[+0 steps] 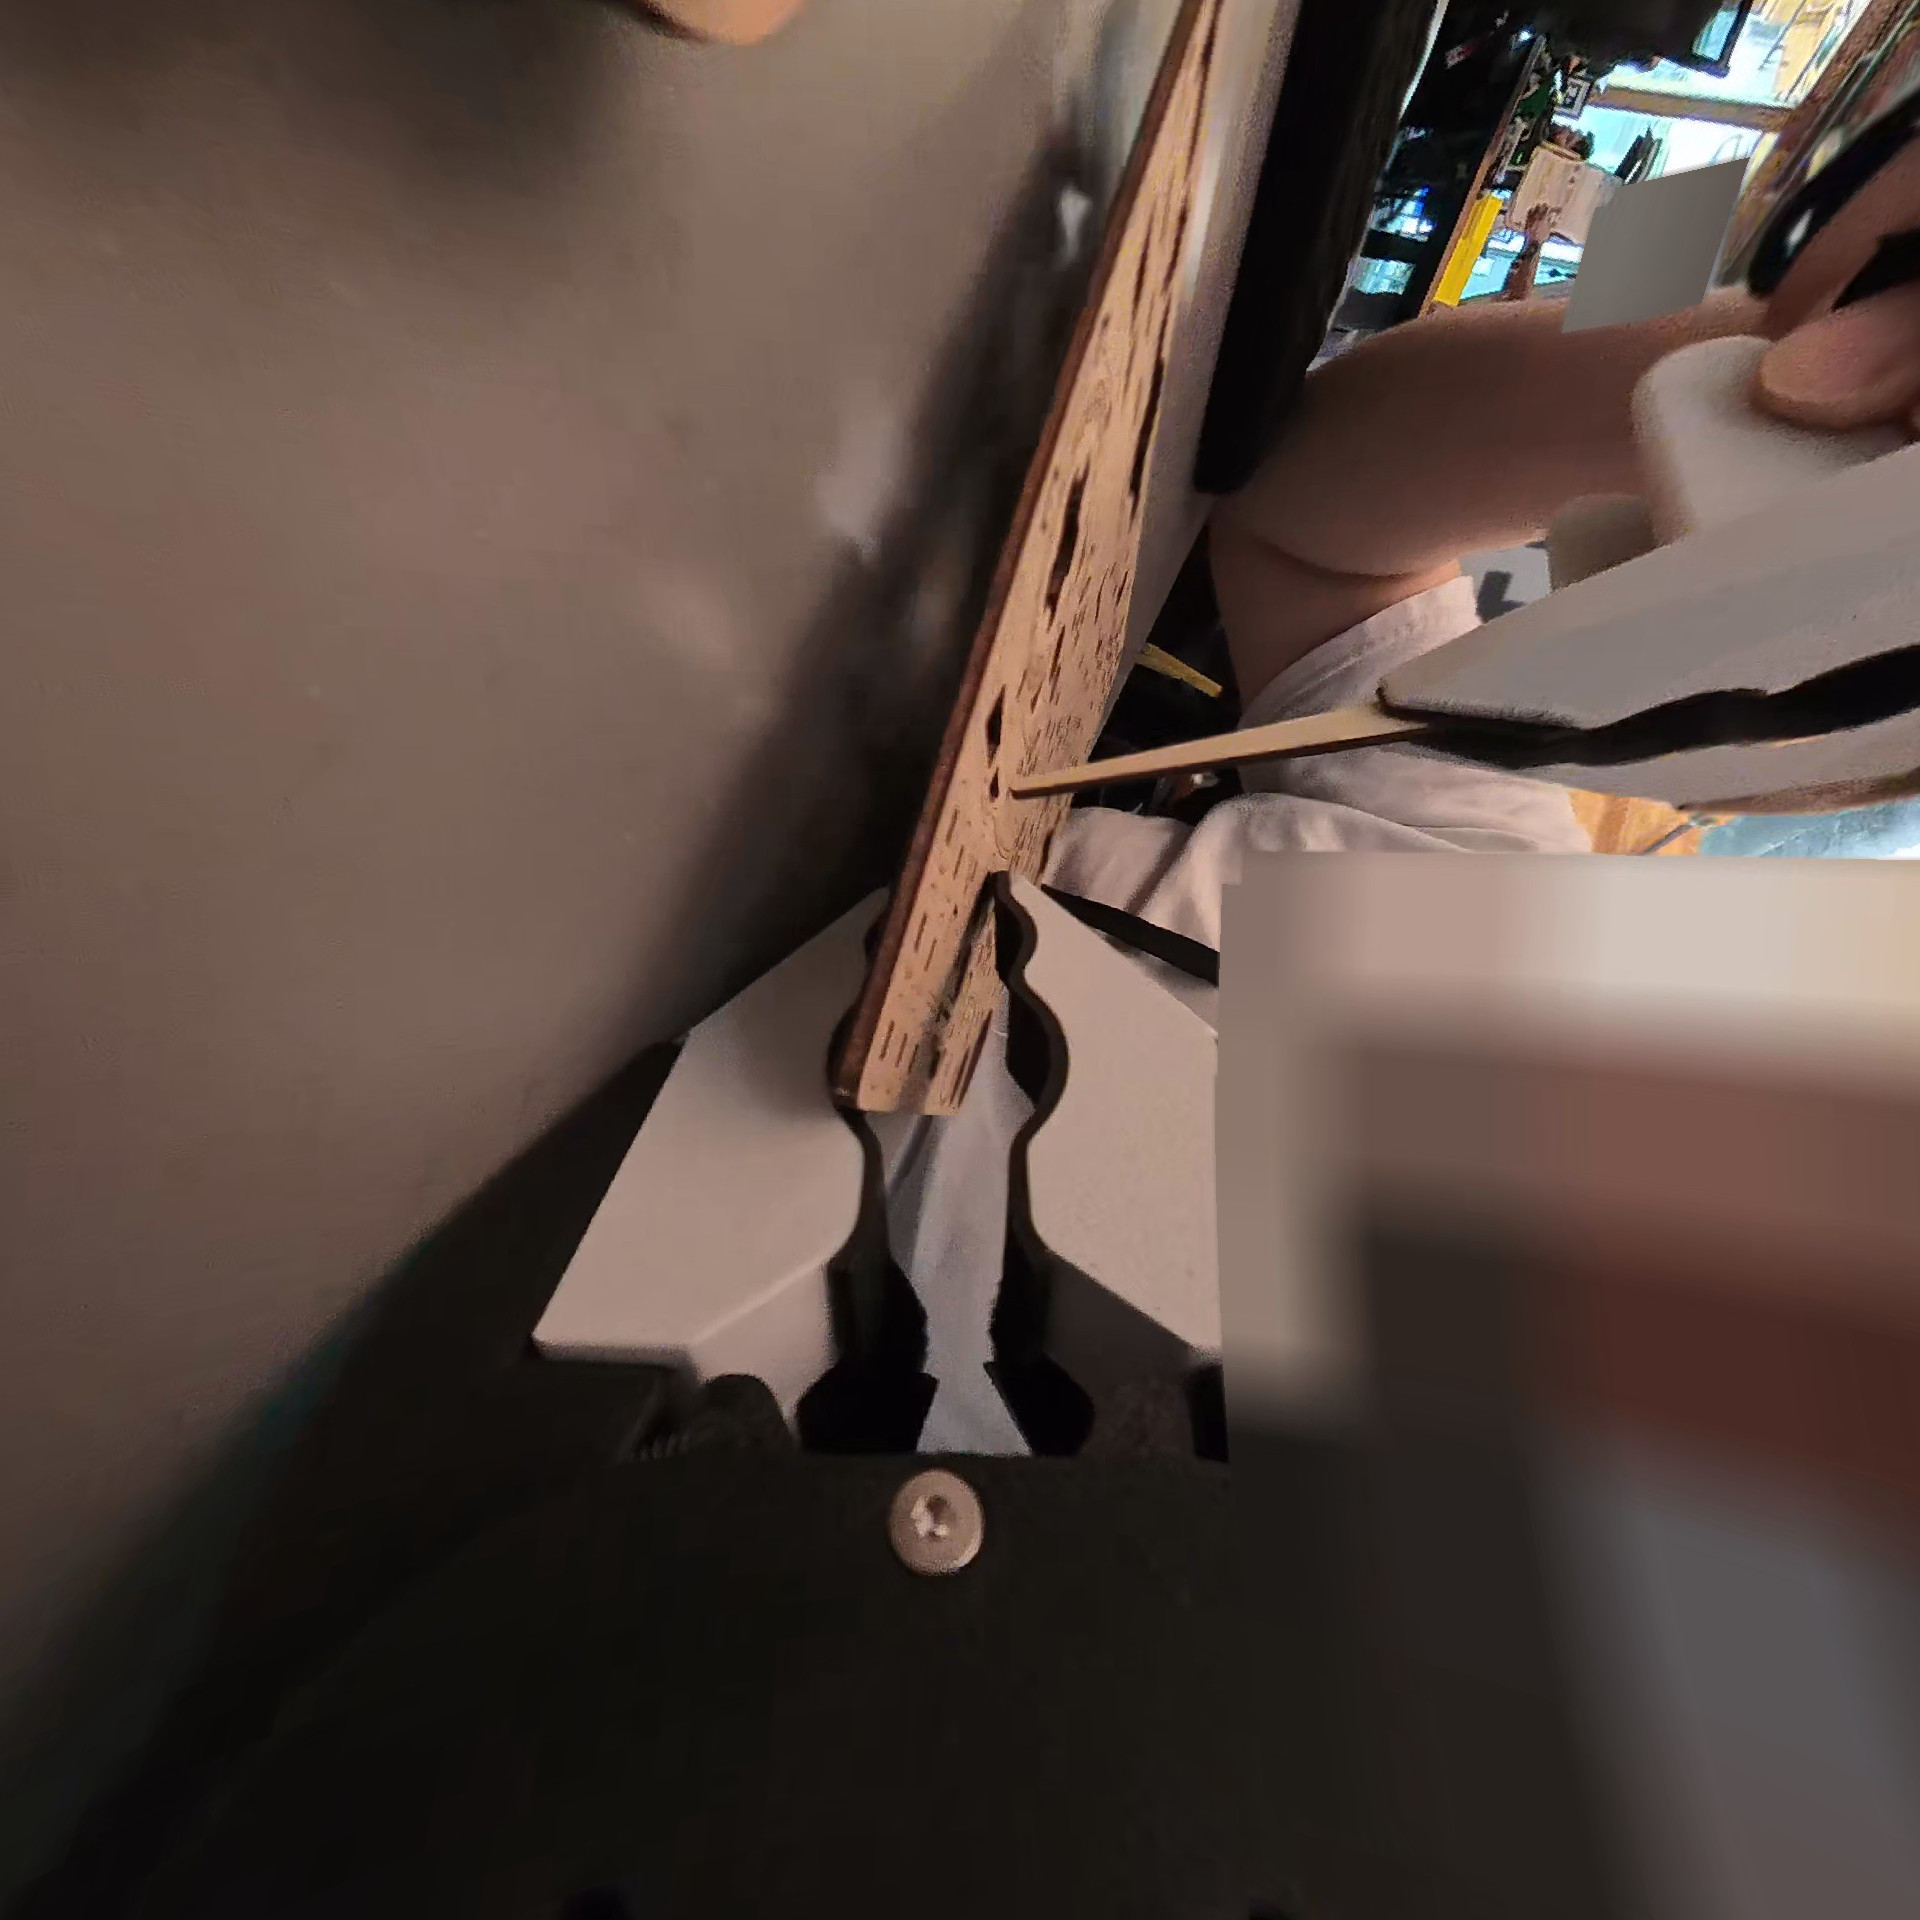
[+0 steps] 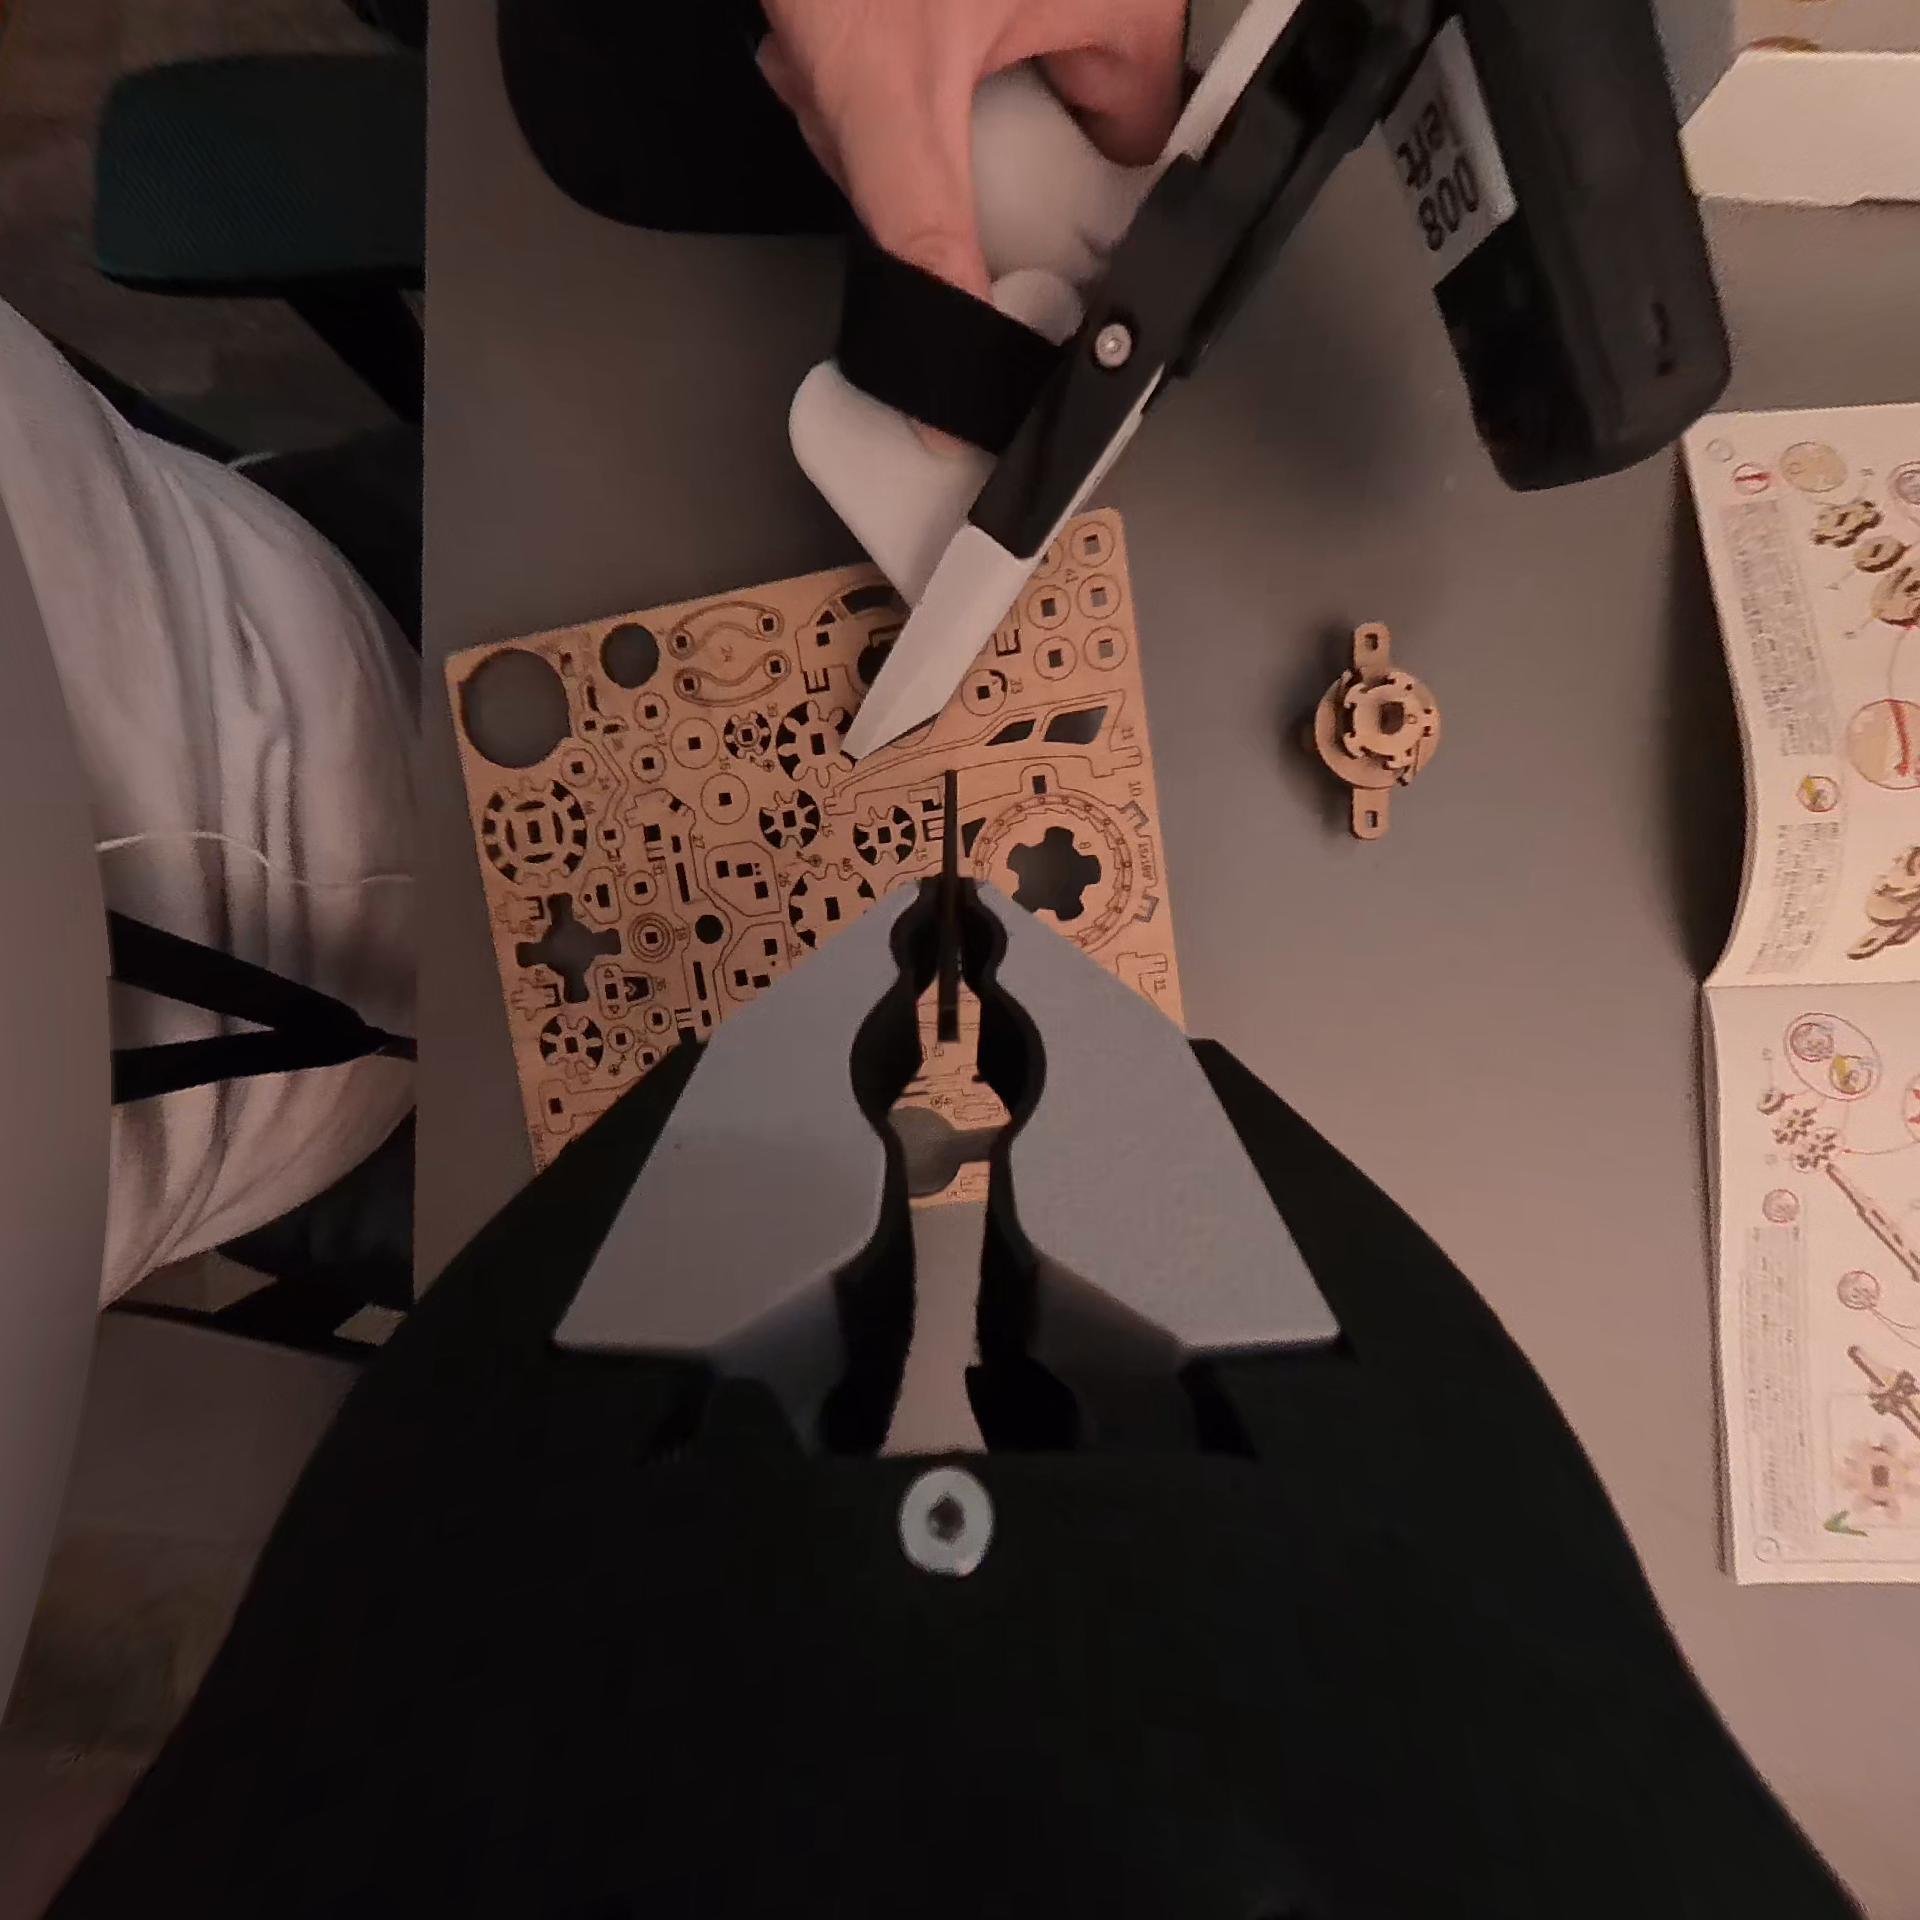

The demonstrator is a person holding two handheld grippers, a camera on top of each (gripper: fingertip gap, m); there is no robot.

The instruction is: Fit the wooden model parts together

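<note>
The left gripper (image 1: 940,894) had its jaws clamped on an edge of the wooden sheet (image 2: 675,831), which lay low over the grey tabletop (image 2: 1455,1039), its held edge seemingly raised a little. The right gripper (image 2: 948,883) had its jaws clenched on a thin stick (image 1: 1216,753), whose tip touched the sheet's face near a gear-shaped cut-out. The job looked to be pushing a part free of the sheet. Doing it well meant setting the tip squarely on the part rather than the surrounding frame. It also meant pressing along the stick's length so it would not bend or skid, while the left jaws braced the sheet against the push. The left gripper's own finger reached across the sheet close to the stick and crowded the working spot. A small assembled wooden piece (image 2: 1371,727) sat well apart on the right, with an open instruction booklet (image 2: 1818,987) beyond it.
</note>
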